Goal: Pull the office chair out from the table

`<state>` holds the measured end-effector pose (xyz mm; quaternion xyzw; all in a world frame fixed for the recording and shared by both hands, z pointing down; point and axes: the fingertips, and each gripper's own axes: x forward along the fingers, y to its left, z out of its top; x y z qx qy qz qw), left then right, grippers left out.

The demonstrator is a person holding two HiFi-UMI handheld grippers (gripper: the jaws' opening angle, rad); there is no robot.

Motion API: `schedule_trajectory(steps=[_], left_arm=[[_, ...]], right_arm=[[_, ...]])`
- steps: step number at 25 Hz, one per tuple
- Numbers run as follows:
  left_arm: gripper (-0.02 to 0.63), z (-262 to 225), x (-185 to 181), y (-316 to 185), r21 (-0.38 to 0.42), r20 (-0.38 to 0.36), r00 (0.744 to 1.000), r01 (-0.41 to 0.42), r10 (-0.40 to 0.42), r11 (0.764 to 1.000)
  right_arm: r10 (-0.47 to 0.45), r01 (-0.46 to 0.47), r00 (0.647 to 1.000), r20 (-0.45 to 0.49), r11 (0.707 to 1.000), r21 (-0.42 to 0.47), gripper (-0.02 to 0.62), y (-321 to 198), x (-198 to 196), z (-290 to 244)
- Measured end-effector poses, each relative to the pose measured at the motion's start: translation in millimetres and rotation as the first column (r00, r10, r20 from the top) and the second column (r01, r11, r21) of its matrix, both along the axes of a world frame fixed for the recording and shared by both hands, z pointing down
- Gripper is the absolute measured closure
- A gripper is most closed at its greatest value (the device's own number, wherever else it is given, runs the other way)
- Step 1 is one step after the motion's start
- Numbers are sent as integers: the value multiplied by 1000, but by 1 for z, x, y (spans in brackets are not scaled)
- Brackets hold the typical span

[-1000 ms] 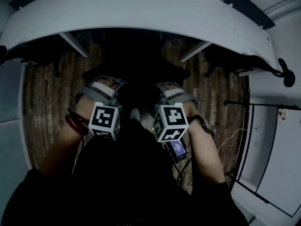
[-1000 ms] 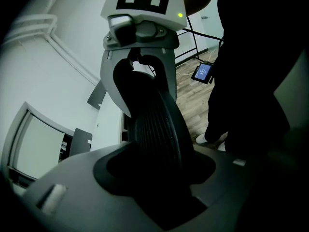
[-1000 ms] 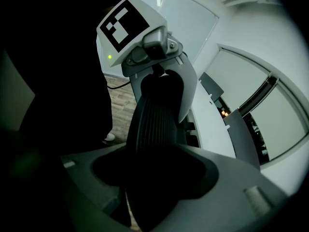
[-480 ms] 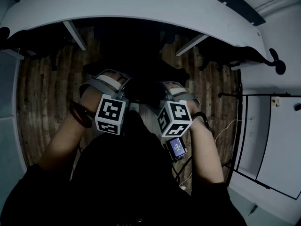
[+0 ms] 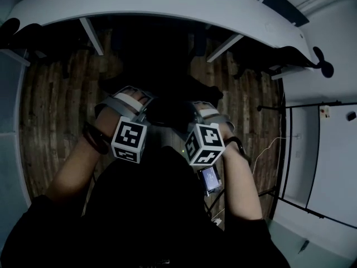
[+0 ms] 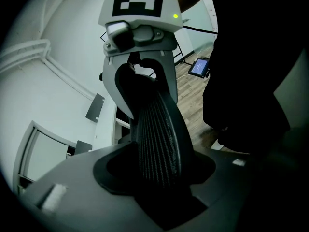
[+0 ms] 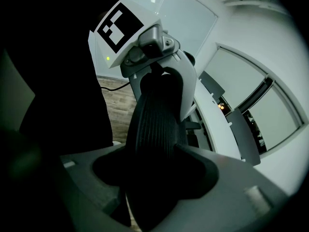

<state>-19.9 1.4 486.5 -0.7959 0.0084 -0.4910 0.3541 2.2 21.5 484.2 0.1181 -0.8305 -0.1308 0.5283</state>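
— Tongs on the left [image 6: 159,178] are clamped on the ribbed top edge of the office chair [image 5: 167,113], right?

— Yes, and the right tongs [image 7: 159,178] pinch the same edge just beside them. I'd keep both grips firm and draw back evenly, so it rolls straight.

— Anything changed since a second ago?

— Both grips are unchanged. The white surface [image 5: 167,4] sits farther up the head view, and the chair has come away from it over the wooden floor [image 5: 56,105].

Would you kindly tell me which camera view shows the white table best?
The head view: the table spans the top of the picture, with its long curved edge plain. Each gripper view shows only a narrow strip of it in the background.
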Motion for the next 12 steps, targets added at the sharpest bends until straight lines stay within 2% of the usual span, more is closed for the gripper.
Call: schedule_trajectory(steps=[5, 12], left_arm=[[353, -2, 0, 47, -60, 26, 1000, -5, 7, 998], [353, -4, 4, 120, -38, 9, 1000, 22, -22, 999]], right_arm=[[-1, 2, 1000, 10, 1000, -18, 330, 46, 0, -6], [-51, 51, 999, 10, 998, 24, 333, 118, 2, -6]])
